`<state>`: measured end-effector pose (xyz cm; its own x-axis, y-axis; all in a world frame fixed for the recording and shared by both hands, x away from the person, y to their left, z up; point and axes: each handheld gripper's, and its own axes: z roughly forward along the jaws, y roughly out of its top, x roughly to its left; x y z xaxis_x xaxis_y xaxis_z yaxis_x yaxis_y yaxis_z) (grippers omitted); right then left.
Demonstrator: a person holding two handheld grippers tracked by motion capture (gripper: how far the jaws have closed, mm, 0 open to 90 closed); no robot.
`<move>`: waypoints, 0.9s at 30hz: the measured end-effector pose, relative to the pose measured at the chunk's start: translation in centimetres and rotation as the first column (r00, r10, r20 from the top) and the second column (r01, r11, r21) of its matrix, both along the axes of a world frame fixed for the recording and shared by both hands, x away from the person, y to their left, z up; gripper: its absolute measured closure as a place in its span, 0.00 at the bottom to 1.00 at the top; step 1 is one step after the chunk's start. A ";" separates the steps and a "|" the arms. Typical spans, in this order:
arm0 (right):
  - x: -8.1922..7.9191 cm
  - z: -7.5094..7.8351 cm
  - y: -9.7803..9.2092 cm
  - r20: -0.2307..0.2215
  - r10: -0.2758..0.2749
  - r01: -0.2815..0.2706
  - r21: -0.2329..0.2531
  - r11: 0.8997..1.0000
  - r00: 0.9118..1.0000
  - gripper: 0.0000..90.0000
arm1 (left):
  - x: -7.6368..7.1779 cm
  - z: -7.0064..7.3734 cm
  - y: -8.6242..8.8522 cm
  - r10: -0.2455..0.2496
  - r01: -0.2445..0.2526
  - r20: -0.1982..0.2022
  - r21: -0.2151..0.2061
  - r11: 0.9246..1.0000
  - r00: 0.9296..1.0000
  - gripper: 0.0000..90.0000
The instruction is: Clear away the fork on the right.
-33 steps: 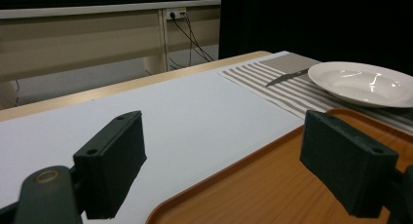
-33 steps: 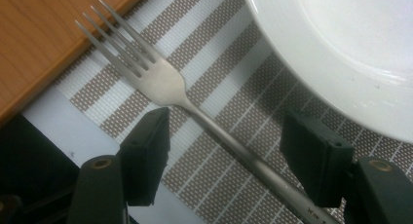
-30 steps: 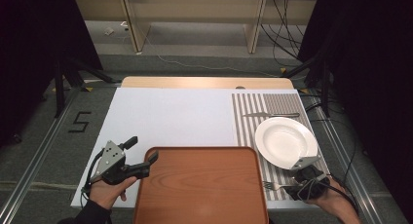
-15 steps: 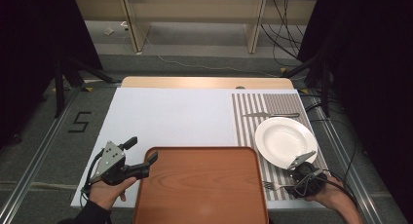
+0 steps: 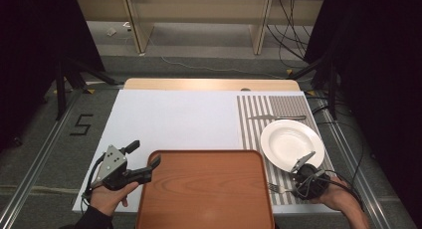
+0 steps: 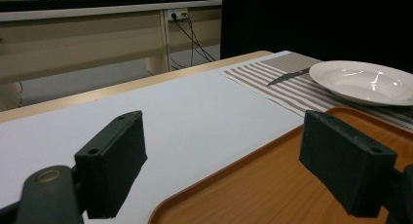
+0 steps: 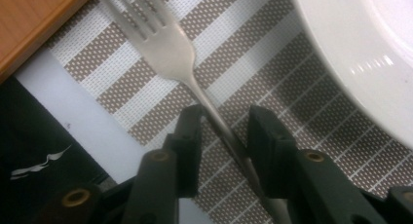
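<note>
**Fork handle between my right jaws, not yet clamped**

The fork (image 7: 168, 48) lies on the striped placemat (image 7: 253, 53), in the strip between the wooden tray (image 5: 204, 189) and the white plate (image 5: 292, 144), near the table's front edge. In the right gripper view its long axis runs straight away from my jaws: tines far, handle coming back toward me and passing into the gap between them. My right gripper (image 7: 225, 131) straddles that handle, jaws narrowly apart with one on each side. I judge them close to touching the metal, but I see a sliver of mat on the left side, so not a firm grip yet. The right hand (image 5: 338, 196) is plainly the nearer one.

My left gripper (image 6: 224, 160) hovers wide apart at the tray's left edge, one jaw over the white table (image 5: 174, 119), the other over the tray. A knife (image 5: 276, 117) lies beyond the plate.

Against a second ago: my right gripper has slid from beside the plate's near rim down onto the fork handle. Left gripper, tray and plate unchanged.
</note>
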<state>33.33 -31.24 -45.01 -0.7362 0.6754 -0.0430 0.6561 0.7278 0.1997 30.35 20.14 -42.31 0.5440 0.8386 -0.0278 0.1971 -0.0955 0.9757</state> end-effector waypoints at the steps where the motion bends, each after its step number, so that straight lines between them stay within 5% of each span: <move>1: 0.0 0.0 0.1 -0.003 0.006 -0.006 0.000 1.000 1.000 0.78 | 0.0 -0.1 0.0 0.000 0.000 -0.004 0.007 1.000 1.000 0.19; 7: -0.1 0.0 0.4 -0.016 0.035 -0.035 -0.007 0.999 0.999 0.90 | 0.0 -0.1 0.1 0.002 -0.002 -0.005 0.009 1.000 1.000 0.19; 18: -0.4 0.1 0.9 0.009 0.076 -0.076 -0.023 0.997 0.997 0.95 | 0.0 0.0 0.1 0.008 -0.008 -0.004 0.002 1.000 1.000 0.19; 25: -0.7 1.4 1.5 0.079 0.079 -0.082 0.038 0.996 0.994 0.95 | 0.0 -0.1 0.2 0.010 -0.010 -0.008 0.005 1.000 1.000 0.19; 27: -0.7 2.1 1.7 0.115 0.080 -0.091 0.093 0.991 0.990 0.95 | -0.1 -0.2 0.2 0.011 -0.011 -0.010 0.008 1.000 1.000 0.19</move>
